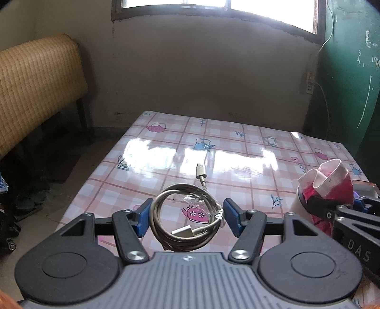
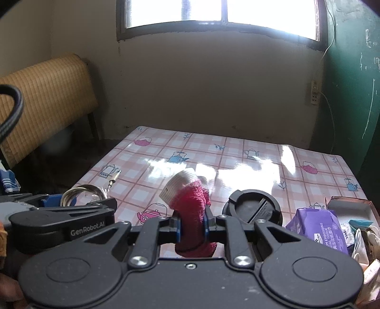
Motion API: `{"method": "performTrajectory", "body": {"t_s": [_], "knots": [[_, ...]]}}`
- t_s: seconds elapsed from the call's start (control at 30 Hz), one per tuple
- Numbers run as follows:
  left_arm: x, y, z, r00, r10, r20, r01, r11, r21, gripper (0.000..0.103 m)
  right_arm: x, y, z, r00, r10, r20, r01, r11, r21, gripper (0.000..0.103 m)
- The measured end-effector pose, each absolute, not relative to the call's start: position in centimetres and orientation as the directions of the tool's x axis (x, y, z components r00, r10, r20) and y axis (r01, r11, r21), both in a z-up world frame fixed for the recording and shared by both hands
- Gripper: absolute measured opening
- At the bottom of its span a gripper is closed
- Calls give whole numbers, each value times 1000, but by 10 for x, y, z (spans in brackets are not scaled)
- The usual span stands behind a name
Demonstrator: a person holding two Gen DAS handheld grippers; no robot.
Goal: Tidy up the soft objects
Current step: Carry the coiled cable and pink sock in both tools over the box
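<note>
Checked tablecloth (image 1: 166, 147); coiled cable (image 1: 187, 214) gripped between left jaws; red sock (image 2: 192, 214) clamped in right jaws.

Checked pink tablecloth with teapot prints (image 2: 249, 164) over the table, glare from the window (image 2: 220, 12) across it; round black lid (image 2: 253, 209) near the front edge; purple tissue pack (image 2: 318, 228) beside it, against a copper-edged box (image 2: 351, 204); woven rattan headboard (image 1: 35, 85) far left; wall socket (image 2: 315, 92) by the green wall (image 1: 351, 83)

Blk gripper (image 1: 187, 217), blue pads, silver screws
</note>
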State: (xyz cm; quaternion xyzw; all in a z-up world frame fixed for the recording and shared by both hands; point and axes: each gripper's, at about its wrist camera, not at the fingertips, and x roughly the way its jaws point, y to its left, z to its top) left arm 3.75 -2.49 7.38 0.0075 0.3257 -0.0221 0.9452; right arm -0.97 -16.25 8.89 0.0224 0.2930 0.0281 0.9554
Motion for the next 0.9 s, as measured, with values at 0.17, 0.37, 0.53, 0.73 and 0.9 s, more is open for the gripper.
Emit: {"method": "performTrajectory", "body": {"t_s": [0.17, 0.37, 0.53, 0.73, 0.9], "knots": [[37, -32, 76, 786, -44, -616, 54, 999, -2, 64, -11, -168, 92, 833, 59, -550, -30, 998, 62, 20], [38, -42, 78, 786, -60, -616, 71, 997, -6, 64, -12, -178, 96, 838, 47, -544, -14, 998, 65, 20], [39, -49, 79, 785, -75, -615, 88, 996, -9, 64, -13, -185, 97, 839, 37, -543, -4, 998, 62, 21], [40, -56, 80, 784, -86, -614, 102, 995, -9, 64, -13, -189, 98, 840, 31, -541, 5, 998, 65, 21], [40, -60, 80, 783, -94, -615, 112, 994, -9, 64, -13, -194, 98, 842, 26, -539, 10, 998, 64, 21]]}}
